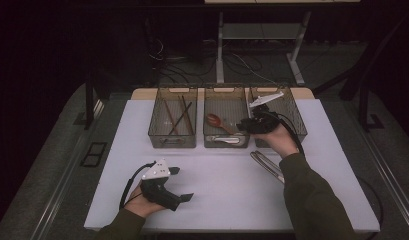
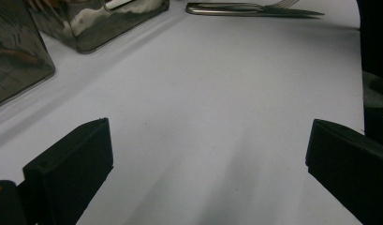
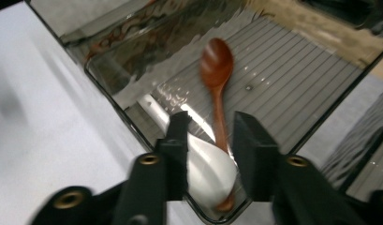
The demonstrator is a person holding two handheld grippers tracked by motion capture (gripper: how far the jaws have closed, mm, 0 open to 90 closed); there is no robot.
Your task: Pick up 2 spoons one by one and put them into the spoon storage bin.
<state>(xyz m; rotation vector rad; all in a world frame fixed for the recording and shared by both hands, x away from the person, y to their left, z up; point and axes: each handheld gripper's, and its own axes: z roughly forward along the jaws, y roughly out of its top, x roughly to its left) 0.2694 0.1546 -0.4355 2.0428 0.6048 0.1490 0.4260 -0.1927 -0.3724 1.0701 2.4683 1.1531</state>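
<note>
Right gripper (image 3: 208, 140) poised over the middle bin (image 1: 225, 95), jaws a little apart astride the white spoon (image 3: 205, 168) lying beside the wooden spoon (image 3: 216, 75), looks mid-drop, so next retreat for the fork (image 1: 267, 165); left gripper (image 1: 184, 185) rests wide open low on the table (image 1: 217, 200)

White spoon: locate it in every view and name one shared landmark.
High view: white spoon lies at the front of the middle basket.
Left gripper view: white spoon at the top edge, left of centre.
Right gripper view: bottom centre, between the right gripper jaws.
Shared landmark: the middle basket.
</note>
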